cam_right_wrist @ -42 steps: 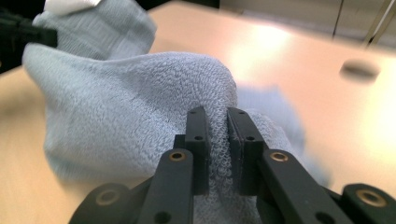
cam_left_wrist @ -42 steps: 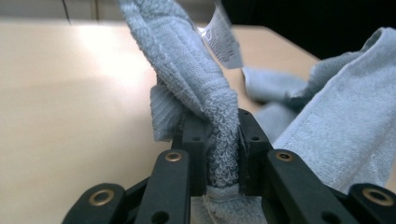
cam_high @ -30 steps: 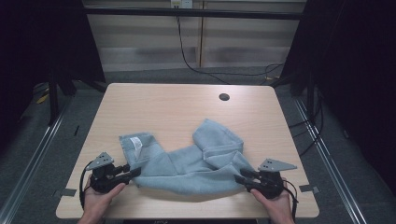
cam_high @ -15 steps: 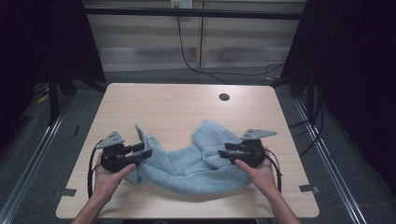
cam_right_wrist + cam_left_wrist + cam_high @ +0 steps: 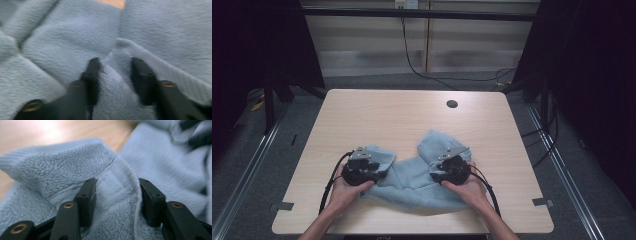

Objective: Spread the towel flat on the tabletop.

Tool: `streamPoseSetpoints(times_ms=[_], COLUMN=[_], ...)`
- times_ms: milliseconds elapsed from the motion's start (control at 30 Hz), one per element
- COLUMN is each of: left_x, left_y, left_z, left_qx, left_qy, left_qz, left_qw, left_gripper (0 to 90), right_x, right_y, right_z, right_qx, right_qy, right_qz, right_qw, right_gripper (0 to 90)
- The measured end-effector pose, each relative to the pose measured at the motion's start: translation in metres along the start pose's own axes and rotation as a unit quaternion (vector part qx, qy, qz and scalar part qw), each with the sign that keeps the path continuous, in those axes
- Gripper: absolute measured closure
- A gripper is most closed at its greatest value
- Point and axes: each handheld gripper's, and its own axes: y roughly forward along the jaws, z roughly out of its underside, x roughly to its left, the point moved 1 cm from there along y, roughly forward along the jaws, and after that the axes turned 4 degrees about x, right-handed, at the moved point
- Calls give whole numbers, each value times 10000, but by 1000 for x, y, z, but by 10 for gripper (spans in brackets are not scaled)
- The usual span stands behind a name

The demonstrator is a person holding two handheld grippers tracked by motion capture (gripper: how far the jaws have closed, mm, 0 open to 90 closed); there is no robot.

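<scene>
both hands have carried the towel (image 5: 412,175) corners away from the table's (image 5: 377,115) near edge, left tongs (image 5: 116,195) and right tongs (image 5: 113,75), just narrowing, each clasping a bunched fold mid-table; folding looks barely begun, with smoothing and squaring left.

Right gripper view blurred throughout: towel (image 5: 62,37) weave indistinct, and contact of the right gripper (image 5: 113,67) pads with the raised fold between them cannot be confirmed. Left gripper view: far towel (image 5: 160,157) from 12 to 3 o'clock smeared, dark shapes at 1 o'clock unidentifiable. High view: both forearms cut at 6 o'clock; jaws covered by gripper bodies
</scene>
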Motion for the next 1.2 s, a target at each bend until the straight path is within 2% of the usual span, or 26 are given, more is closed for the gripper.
streamPoseSetpoints(times_ms=[67, 133, 167, 233, 300, 333, 400, 433, 533, 600, 700, 733, 833, 867, 900, 967, 1000, 1033, 1100, 1167, 1200], left_x=[-3, -6, -7, -9, -10, -11, -12, -12, -14, -15, -17, -17, -17, -16, -17, -17, -17, -17, -17, -19, -20], left_y=[-1, -2, -4, -7, -10, -12, -18, -20, -26, -30, -31, -32, -34, -35, -36, -40, -41, -45, -52, -58, -59], left_z=[1, 4, 5, 8, 13, 16, 21, 23, 31, 33, 35, 36, 37, 38, 38, 38, 37, 34, 27, 15, 9], left_qx=[61, 72, 94, 95, 54, 40, 51, 46, 9, 69, 37, 68, 61, 77, 42, 9, -2, -107, -414, -653, -704], left_qy=[60, 155, 182, 134, 146, 85, -3, -22, -86, -113, -179, -155, -257, -278, -353, -342, -292, -293, -312, -209, -148], left_qz=[-80, -178, -231, -203, -214, -210, -219, -231, -226, -210, -249, -227, -107, -51, -39, -10, 2, 35, 171, 210, 288], left_qw=[9999, 9997, 9995, 9997, 9996, 9997, 9997, 9997, 9997, 9997, 9995, 9996, 9996, 9996, 9994, 9994, 9996, 9995, 9985, 9974, 9970], left_gripper=[584, 612, 622, 635, 638, 638, 637, 637, 634, 633, 629, 627, 617, 615, 613, 609, 605, 604, 600, 598, 598], right_x=[-3, -8, -12, -20, -32, -39, -52, -57, -66, -71, -74, -75, -72, -69, -67, -66, -66, -66, -66, -64, -62], right_y=[-3, -13, -20, -37, -59, -71, -95, -106, -132, -141, -149, -151, -152, -151, -151, -156, -159, -166, -167, -165, -160], right_z=[0, 0, -1, -1, 1, 3, 10, 16, 42, 62, 92, 101, 124, 130, 134, 136, 135, 128, 124, 111, 104], right_qx=[-63, -359, -517, -853, -1177, -1356, -1683, -1794, -1950, -1932, -1754, -1683, -1444, -1361, -1319, -1357, -1450, -1640, -1728, -1789, -1772], right_qy=[122, 346, 457, 614, 799, 875, 1167, 1242, 1421, 1577, 1788, 1885, 1984, 1958, 1945, 2006, 2019, 2072, 2068, 1977, 1876], right_qz=[52, -57, -51, 70, 224, 350, 481, 643, 1044, 1210, 1390, 1352, 1361, 1372, 1453, 1489, 1554, 1531, 1441, 1190, 1076], right_qw=[9999, 9987, 9976, 9944, 9896, 9863, 9776, 9738, 9648, 9608, 9581, 9581, 9598, 9614, 9611, 9587, 9561, 9522, 9522, 9564, 9601], right_gripper=[828, 859, 861, 863, 864, 866, 866, 865, 865, 865, 864, 860, 815, 785, 751, 694, 659, 586, 565, 530, 516])
